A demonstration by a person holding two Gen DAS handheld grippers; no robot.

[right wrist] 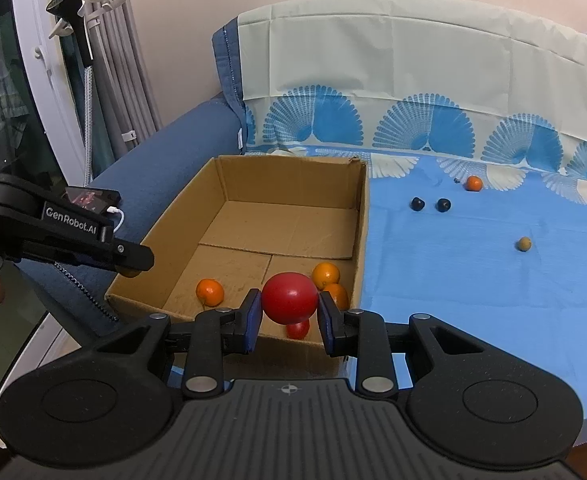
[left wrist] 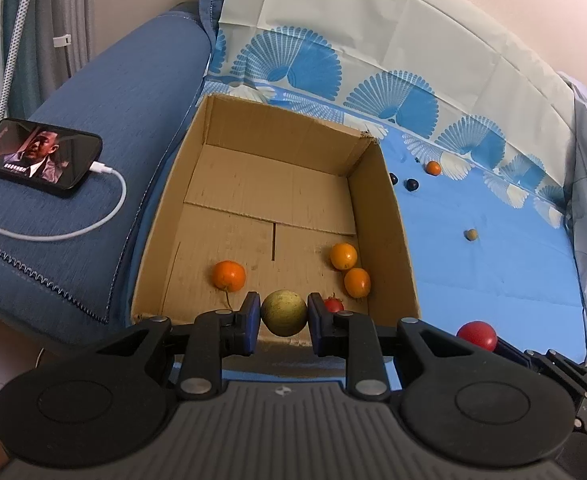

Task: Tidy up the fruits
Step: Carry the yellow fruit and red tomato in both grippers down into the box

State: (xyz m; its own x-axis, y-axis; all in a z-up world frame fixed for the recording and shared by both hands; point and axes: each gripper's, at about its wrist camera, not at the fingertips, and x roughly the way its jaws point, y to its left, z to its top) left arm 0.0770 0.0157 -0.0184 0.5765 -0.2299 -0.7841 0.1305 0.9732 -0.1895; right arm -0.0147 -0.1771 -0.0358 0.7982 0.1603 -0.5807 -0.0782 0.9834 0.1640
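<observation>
My left gripper (left wrist: 284, 313) is shut on a yellow-green round fruit (left wrist: 284, 312), held over the near edge of the open cardboard box (left wrist: 377, 200). My right gripper (right wrist: 289, 308) is shut on a red tomato (right wrist: 289, 297), also above the box's near edge (right wrist: 133, 300); that tomato shows in the left wrist view (left wrist: 477, 334). Inside the box lie three oranges (left wrist: 229, 276) (left wrist: 343, 256) (left wrist: 357, 282) and a small red fruit (left wrist: 333, 305). On the blue cloth (right wrist: 473, 280) lie a small orange (right wrist: 473, 183), two dark fruits (right wrist: 417, 203) (right wrist: 443, 205) and a small brown fruit (right wrist: 524, 244).
A phone (left wrist: 37, 156) with a white cable lies on the blue sofa armrest (left wrist: 93, 100) left of the box. The left gripper's arm (right wrist: 53, 232) crosses the left of the right wrist view. A patterned cloth covers the sofa back (right wrist: 413, 60). Curtains hang at far left.
</observation>
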